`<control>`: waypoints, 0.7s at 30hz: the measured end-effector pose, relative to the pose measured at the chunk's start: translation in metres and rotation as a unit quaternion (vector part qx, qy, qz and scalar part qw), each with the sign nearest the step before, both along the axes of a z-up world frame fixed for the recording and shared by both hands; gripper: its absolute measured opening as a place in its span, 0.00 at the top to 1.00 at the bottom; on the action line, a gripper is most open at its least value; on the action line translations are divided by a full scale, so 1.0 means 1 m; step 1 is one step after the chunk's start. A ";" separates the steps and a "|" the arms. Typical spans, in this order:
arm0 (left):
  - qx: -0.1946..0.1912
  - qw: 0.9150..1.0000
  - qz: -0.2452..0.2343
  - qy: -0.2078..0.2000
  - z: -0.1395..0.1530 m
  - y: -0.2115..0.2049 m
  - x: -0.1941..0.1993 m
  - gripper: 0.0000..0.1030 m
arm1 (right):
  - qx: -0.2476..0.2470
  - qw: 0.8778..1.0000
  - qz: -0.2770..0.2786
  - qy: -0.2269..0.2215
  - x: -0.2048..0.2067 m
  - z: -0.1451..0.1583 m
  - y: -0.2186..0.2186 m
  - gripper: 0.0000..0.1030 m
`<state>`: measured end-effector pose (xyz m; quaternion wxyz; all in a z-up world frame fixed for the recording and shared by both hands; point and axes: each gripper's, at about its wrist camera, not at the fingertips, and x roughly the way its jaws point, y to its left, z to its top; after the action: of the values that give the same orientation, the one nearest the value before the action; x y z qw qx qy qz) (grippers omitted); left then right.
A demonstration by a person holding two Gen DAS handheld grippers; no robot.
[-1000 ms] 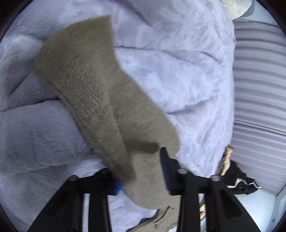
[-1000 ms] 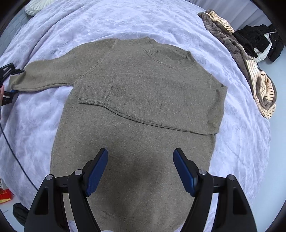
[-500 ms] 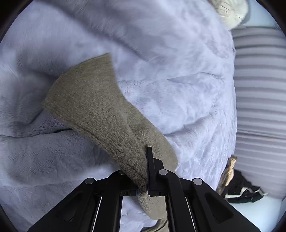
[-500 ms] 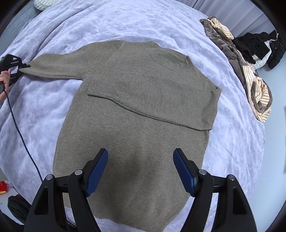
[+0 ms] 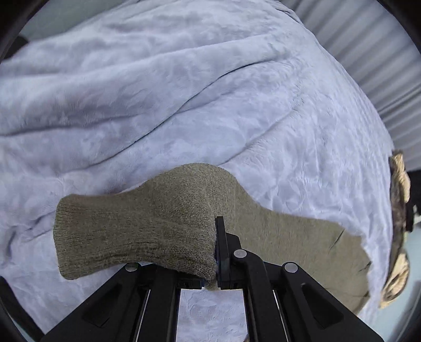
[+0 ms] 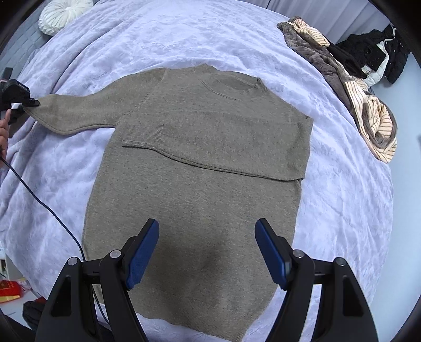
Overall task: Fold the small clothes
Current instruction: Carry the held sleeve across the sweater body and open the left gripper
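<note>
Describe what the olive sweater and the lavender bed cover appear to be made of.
Sweater: knitted yarn, probably wool or a blend; visible knit loops, ribbed cuff, matte and slightly fuzzy. Bed cover: plush fleece or velvety fabric; soft nap with a faint sheen and a crushed, mottled pattern.

Lilac bed (image 6: 342, 210), olive sweater (image 6: 210, 163) flat, clothes pile (image 6: 363, 86), cushion (image 6: 65, 15)

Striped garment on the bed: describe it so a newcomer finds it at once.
Start at the lavender bedspread, with the olive sweater flat in its middle. Follow the bed's right edge to the clothes heap there. The striped garment is its nearest piece, cream with thin brown stripes, beside brown fleece and black clothes.
</note>
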<state>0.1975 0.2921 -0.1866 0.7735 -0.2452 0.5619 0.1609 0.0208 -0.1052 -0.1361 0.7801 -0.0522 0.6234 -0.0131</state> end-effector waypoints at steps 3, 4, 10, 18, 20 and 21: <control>0.022 0.999 -0.027 -0.006 0.015 -0.033 0.001 0.94 | -0.018 1.000 -0.004 -0.013 -0.004 -0.001 -0.013 0.24; 0.030 0.999 -0.038 -0.006 0.019 -0.045 0.001 0.94 | -0.017 1.000 -0.005 -0.013 -0.004 -0.001 -0.017 0.24; 0.046 0.994 -0.094 -0.008 0.033 -0.122 0.007 0.94 | -0.002 0.999 -0.027 -0.021 -0.007 -0.002 -0.050 0.24; 0.072 0.986 -0.152 -0.002 0.042 -0.200 0.016 0.94 | 0.016 0.997 -0.071 -0.016 -0.016 -0.008 -0.089 0.24; 0.075 0.983 -0.166 -0.003 0.042 -0.218 0.017 0.94 | 0.021 0.996 -0.080 -0.015 -0.020 -0.010 -0.097 0.24; 0.077 0.982 -0.173 -0.003 0.042 -0.227 0.017 0.94 | 0.024 0.996 -0.083 -0.015 -0.022 -0.010 -0.100 0.24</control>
<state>0.2141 0.0646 -0.1450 0.8077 -0.0849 0.5797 0.0669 -0.0010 -0.2057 -0.1463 0.7865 0.0183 0.6140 -0.0639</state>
